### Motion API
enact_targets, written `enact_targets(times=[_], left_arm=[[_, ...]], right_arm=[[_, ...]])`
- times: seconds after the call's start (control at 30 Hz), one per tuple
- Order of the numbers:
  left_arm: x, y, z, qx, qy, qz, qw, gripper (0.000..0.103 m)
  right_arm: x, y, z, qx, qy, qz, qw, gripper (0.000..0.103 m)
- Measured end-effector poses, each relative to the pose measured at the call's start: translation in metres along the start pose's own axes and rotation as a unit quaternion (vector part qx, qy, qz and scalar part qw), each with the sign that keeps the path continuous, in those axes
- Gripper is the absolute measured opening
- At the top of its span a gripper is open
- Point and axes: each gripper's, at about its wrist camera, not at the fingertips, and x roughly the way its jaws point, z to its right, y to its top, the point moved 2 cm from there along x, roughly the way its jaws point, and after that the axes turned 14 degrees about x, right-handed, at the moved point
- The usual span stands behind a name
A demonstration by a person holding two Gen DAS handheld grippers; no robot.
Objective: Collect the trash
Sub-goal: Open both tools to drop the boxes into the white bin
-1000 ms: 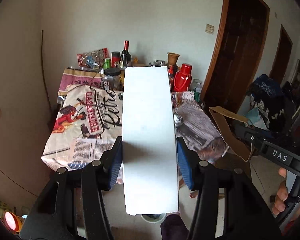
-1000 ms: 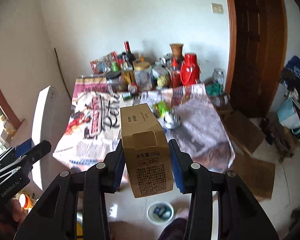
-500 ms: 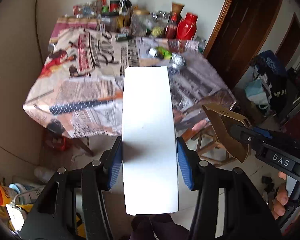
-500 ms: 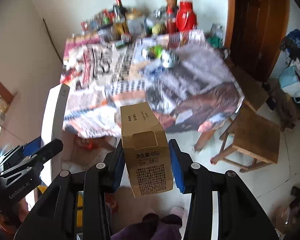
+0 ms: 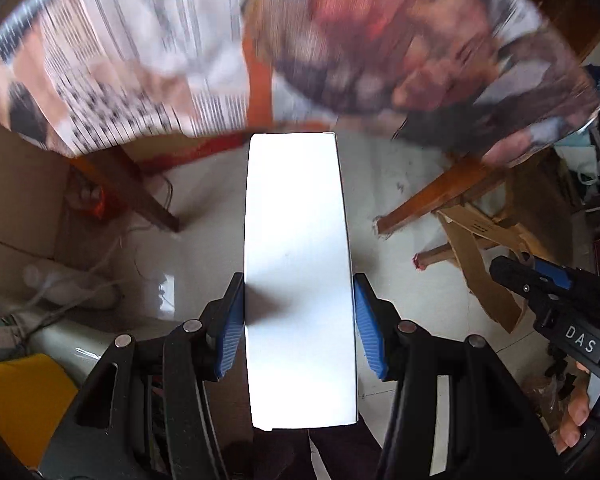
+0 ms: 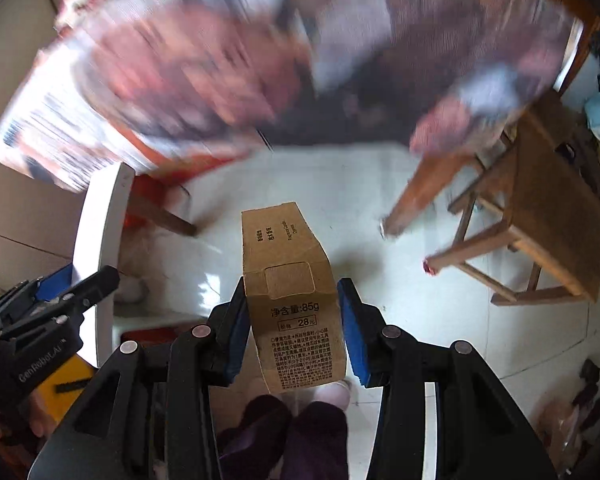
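Left gripper (image 5: 299, 330): your blue pads clamped a long white box (image 5: 298, 272), held above the pale floor (image 5: 400, 208).
Right gripper (image 6: 292, 330): you gripped a brown carton (image 6: 292, 312), right of it.

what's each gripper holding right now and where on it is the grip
The left gripper clamps a long flat white box across its two long sides, near the camera end. The right gripper clamps a brown kraft cardboard carton by its side walls, around mid-length.
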Motion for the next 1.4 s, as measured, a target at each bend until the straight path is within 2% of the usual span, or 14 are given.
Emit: enact_targets(times=[0.17,0.33,0.47,0.63,0.73,0.8,0.83,0.97,1.07,1.27,1.4], left_arm=[[0.084,-0.032,0.001,-0.010,-0.002,-0.037,0.9993,0.051],[0.150,-0.053,-0.005,-0.022,0.001,-0.057,0.9981,0.051],[0.183,-0.058,-0.008,-0.019,0.004,-0.058,0.9981,0.051],[0.217,-0.061,-0.011,-0.016,-0.001,-0.068,0.9976,0.051],[0.229,-0.063,-0.007,-0.009,-0.003,-0.078,0.9969,0.051],[0.237,-0.065,-0.004,-0.010,-0.010,-0.086,0.9962,0.051],[0.239,-0.066,-0.003,-0.011,-0.016,-0.090,0.9957,0.051],[0.251,-0.067,0.007,-0.004,-0.040,-0.107,0.9935,0.051],[0.260,-0.065,0.016,0.004,-0.051,-0.121,0.9913,0.051],[0.258,-0.053,0.026,0.029,-0.033,-0.124,0.9913,0.051],[0.231,-0.043,0.020,0.027,-0.033,-0.109,0.9931,0.051]], right_arm=[[0.072,-0.015,0.017,0.002,0.000,-0.029,1.000,0.039],[0.140,-0.024,0.012,-0.037,-0.009,-0.025,0.999,0.039],[0.171,-0.020,0.008,-0.058,0.001,-0.017,0.998,0.039],[0.213,-0.025,0.005,-0.074,0.005,-0.057,0.996,0.039],[0.218,-0.026,0.011,-0.052,0.041,-0.074,0.995,0.041],[0.218,-0.026,0.014,-0.046,0.052,-0.077,0.995,0.049],[0.217,-0.026,0.015,-0.048,0.049,-0.074,0.995,0.053],[0.215,-0.026,0.017,-0.054,0.034,-0.064,0.996,0.053],[0.215,-0.021,0.023,-0.037,0.044,-0.078,0.995,0.054],[0.203,-0.017,0.024,-0.041,0.016,-0.051,0.998,0.054],[0.189,-0.014,0.022,-0.038,0.016,-0.049,0.998,0.054]])
